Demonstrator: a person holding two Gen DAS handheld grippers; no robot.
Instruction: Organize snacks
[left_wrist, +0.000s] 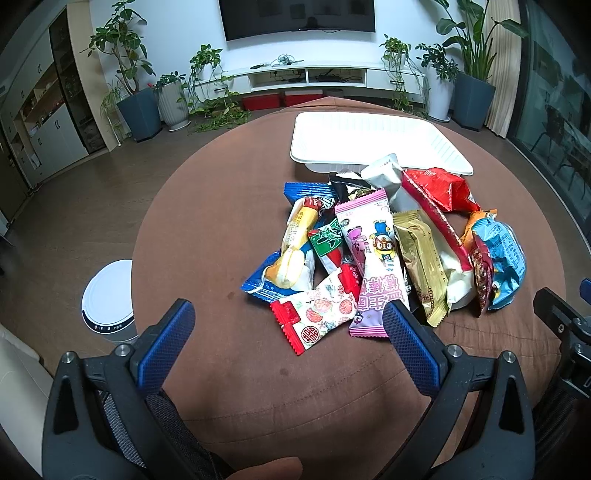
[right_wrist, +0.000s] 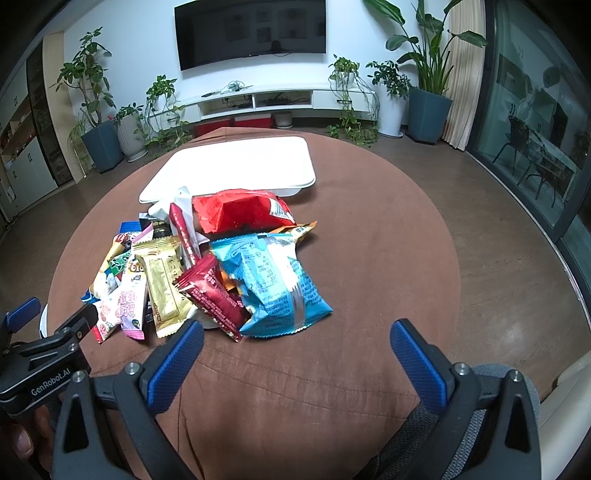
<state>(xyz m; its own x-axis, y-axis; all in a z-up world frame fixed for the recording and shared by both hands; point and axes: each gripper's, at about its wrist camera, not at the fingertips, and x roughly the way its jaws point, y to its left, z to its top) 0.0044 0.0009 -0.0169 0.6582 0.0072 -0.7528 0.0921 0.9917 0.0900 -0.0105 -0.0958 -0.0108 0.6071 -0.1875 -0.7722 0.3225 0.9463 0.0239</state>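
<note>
Resting place: a heap of snack packets (left_wrist: 384, 251) lies on a round table (left_wrist: 207, 229) under a brown cloth, with a white tray (left_wrist: 373, 142) just behind the heap, at the far side.
Left gripper (left_wrist: 291, 332): wide open, holding nothing; it hovers low at the near edge of the heap.
Nearest to left gripper: a red-and-white floral packet (left_wrist: 317, 314) lies between its fingertips; a pink cartoon packet (left_wrist: 373, 258) reaches down to its right blue pad (left_wrist: 413, 350).
Right gripper (right_wrist: 295, 350): wide open, holding nothing; bare cloth lies between its fingers.
Nearest to right gripper: a light blue bag (right_wrist: 273, 284) sits just ahead of it, a dark red packet (right_wrist: 214, 295) ends close to its left pad (right_wrist: 173, 369), and a gold packet (right_wrist: 162, 284) lies beside that.
Farther back: a red bag (right_wrist: 240, 210) lies against the tray's front rim.
Tray: holds no packets that can be seen.
Floor: a white round bin (left_wrist: 107, 299) stands beside the table on the left.
</note>
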